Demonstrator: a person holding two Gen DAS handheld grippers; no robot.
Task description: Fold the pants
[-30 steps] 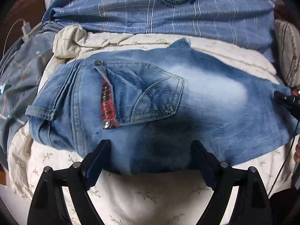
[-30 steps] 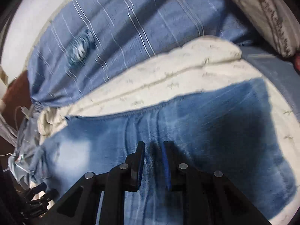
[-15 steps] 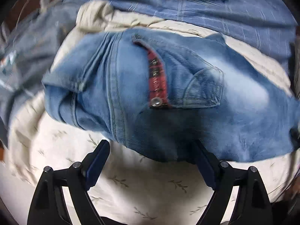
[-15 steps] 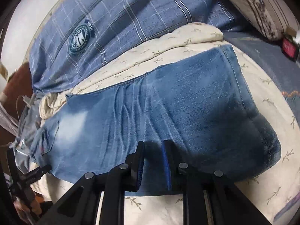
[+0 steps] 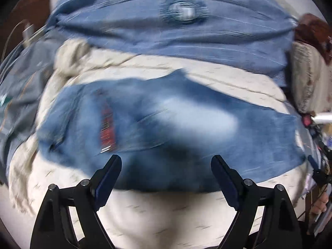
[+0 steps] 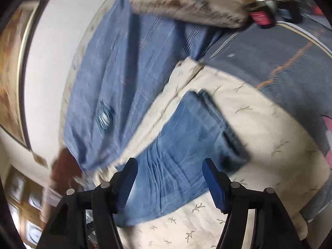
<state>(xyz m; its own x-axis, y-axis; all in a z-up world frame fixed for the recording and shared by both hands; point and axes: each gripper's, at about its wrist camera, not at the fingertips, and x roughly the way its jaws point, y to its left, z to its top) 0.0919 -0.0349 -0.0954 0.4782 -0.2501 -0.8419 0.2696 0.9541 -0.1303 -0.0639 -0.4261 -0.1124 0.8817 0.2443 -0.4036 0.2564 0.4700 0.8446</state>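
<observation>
Cream bedsheet [image 6: 259, 124] under folded jeans [image 6: 186, 137]. Right gripper [image 6: 170, 178] jaws just opened, nothing pinched, fabric released. Left gripper [image 5: 166, 172] spread wide above jeans, empty. Fold looks laid.

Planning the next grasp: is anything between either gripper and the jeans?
Nothing visible. The jeans lie bare on the cream sheet, right ahead of the open left gripper and right gripper.

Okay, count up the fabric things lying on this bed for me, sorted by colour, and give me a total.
Blue denim: 1, the folded jeans
Blue plaid: 1, the pillow with a round badge
Cream with a sprig print: 1, the sheet
Grey-blue with orange stitching: 1, the cover
Beige patterned: 1, the cushion
Total: 5
</observation>
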